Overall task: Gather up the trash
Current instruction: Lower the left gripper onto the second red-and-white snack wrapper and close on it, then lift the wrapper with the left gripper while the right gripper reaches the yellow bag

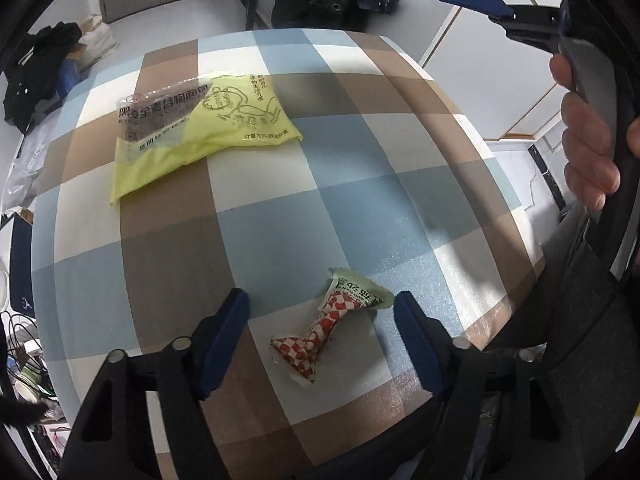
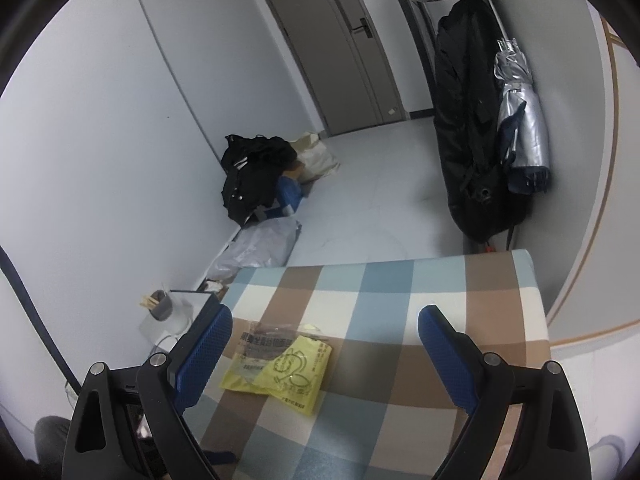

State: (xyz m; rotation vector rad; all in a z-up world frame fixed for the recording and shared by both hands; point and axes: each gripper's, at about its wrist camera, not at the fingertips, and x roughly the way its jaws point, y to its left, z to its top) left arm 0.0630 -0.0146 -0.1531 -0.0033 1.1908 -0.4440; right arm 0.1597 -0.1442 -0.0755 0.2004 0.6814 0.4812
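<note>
A crumpled red-and-white checked wrapper with a pale green end lies on the checked table, between the open fingers of my left gripper, untouched. A yellow plastic bag with a clear printed wrapper on its left part lies farther back. In the right wrist view my right gripper is open and empty, held above the table, with the yellow bag between and below its fingers. The right gripper also shows at the top right of the left wrist view, held by a hand.
Black clothes and bags lie on the floor by the wall. A black coat and a silver umbrella hang at the right. A cup with sticks stands left of the table. A grey door is at the back.
</note>
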